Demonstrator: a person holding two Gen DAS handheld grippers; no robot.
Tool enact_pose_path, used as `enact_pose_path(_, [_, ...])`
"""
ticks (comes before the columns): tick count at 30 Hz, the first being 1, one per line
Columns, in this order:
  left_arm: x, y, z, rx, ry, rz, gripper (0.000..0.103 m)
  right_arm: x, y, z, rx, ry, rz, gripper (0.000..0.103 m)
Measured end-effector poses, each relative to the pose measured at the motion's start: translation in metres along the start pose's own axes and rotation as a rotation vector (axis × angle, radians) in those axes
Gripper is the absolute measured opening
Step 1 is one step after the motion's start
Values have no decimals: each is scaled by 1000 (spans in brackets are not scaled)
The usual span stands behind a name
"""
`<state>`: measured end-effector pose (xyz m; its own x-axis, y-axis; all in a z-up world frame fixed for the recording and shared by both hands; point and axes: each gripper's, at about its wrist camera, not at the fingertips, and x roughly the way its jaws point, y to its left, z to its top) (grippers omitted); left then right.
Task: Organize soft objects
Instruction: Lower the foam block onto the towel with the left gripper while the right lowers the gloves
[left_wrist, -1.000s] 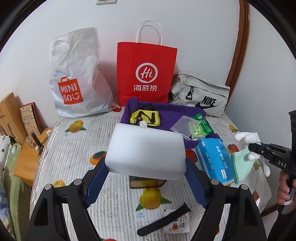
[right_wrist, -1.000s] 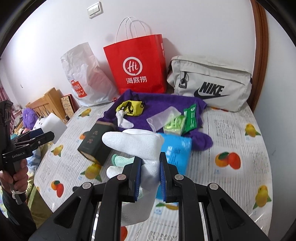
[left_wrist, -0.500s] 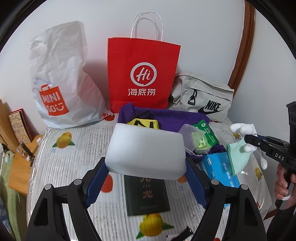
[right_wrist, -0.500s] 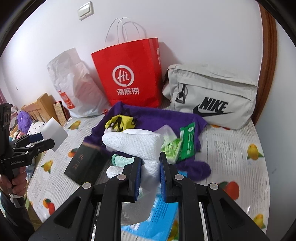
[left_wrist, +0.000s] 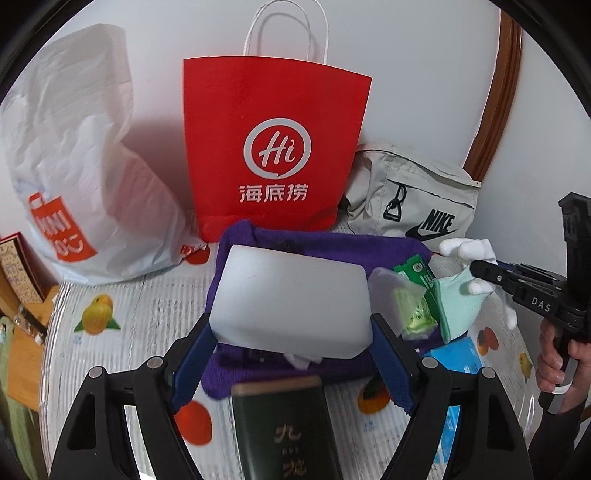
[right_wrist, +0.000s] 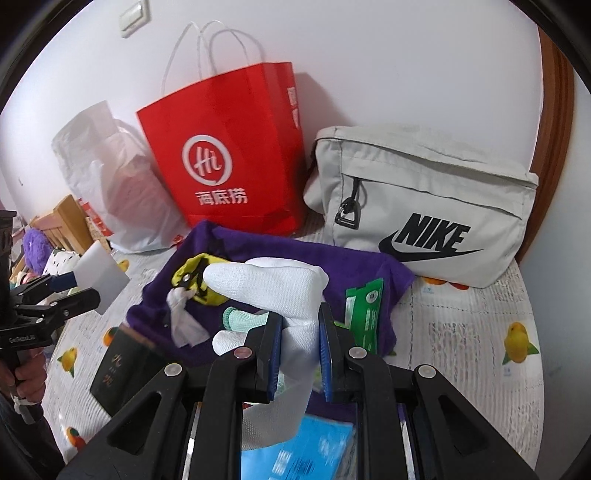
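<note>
My left gripper (left_wrist: 291, 354) is shut on a white foam block (left_wrist: 290, 299) and holds it above the purple cloth (left_wrist: 325, 247); it also shows in the right wrist view (right_wrist: 59, 291) with the block (right_wrist: 101, 282). My right gripper (right_wrist: 301, 347) is shut on a white glove (right_wrist: 284, 291) with a mint-green glove (right_wrist: 240, 317) beside it, held over the cloth (right_wrist: 258, 254). In the left wrist view the right gripper (left_wrist: 480, 267) holds the white glove (left_wrist: 467, 249) and the mint glove (left_wrist: 458, 306). A yellow pouch (right_wrist: 195, 273) lies on the cloth.
A red paper bag (left_wrist: 273, 147), a white Miniso plastic bag (left_wrist: 74, 166) and a grey Nike bag (right_wrist: 424, 214) stand against the wall. A dark green box (left_wrist: 284, 432), blue tissue pack (right_wrist: 314, 446), green packets (right_wrist: 364, 314) and clear pouch (left_wrist: 391, 291) lie on the fruit-print tablecloth (right_wrist: 480, 332).
Both grippers have moved forward toward the bags at the wall, each still holding its load. The purple cloth and bags now appear closer and larger.
</note>
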<state>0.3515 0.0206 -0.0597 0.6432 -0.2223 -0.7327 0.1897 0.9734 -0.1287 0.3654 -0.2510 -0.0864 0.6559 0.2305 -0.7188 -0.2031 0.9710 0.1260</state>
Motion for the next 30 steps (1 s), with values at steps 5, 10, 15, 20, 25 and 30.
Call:
enact_pose_path(5, [20, -1, 13, 7, 19, 5, 81, 16, -9, 8, 3, 7, -12, 18])
enact_pose_path(10, [39, -3, 17, 20, 49, 1, 81, 39, -15, 13, 19, 29, 14, 18])
enact_pose_path(15, [56, -5, 16, 25, 85, -16, 81, 72, -18, 17, 38, 66, 43, 18])
enact_pose_path(20, [78, -13, 17, 34, 139, -35, 81, 99, -22, 19, 36, 115, 14, 21])
enact_pose_path(25, [102, -22, 13, 45, 200, -22, 81, 114, -30, 15, 47, 161, 29, 23])
enact_pose_path(30, [123, -30, 5, 57, 251, -10, 81, 123, -34, 13, 58, 181, 19, 24])
